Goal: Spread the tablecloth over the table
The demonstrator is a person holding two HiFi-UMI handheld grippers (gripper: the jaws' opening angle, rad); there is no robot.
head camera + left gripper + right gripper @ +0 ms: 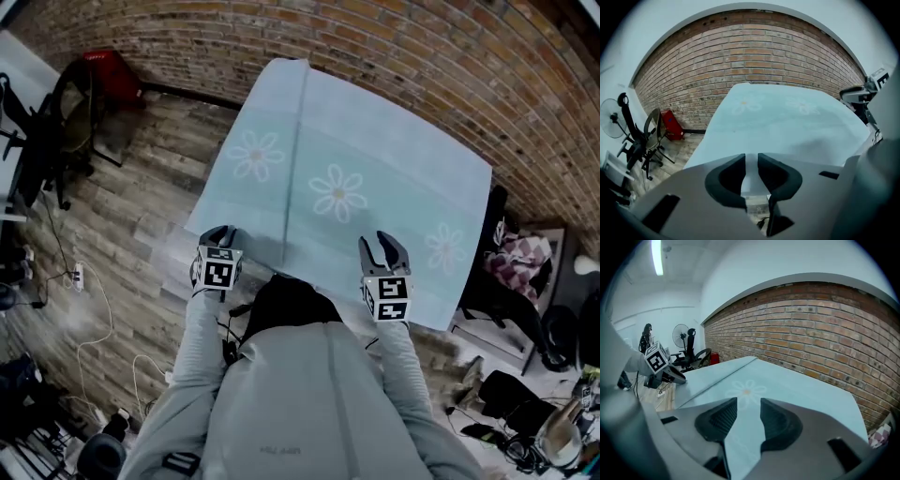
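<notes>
A pale blue tablecloth (375, 159) printed with white daisies lies over the table, with a long crease along its left part. My left gripper (218, 232) is at the cloth's near left corner. In the left gripper view its jaws (751, 161) stand a narrow gap apart, and the cloth's near edge (787, 117) runs between them with no pinch to see. My right gripper (384, 244) is over the near edge further right. It is open (743, 416), and only flat cloth (778, 390) shows below the gap. Each gripper also sees the other: the right gripper (858, 96) and the left gripper (670, 373).
A brick wall (422, 56) runs close behind the table. On the wooden floor to the left are a red box (108, 66), an office chair (66, 112), a fan (611, 117) and cables (84, 319). A dark chair with clothes (516, 258) stands on the right.
</notes>
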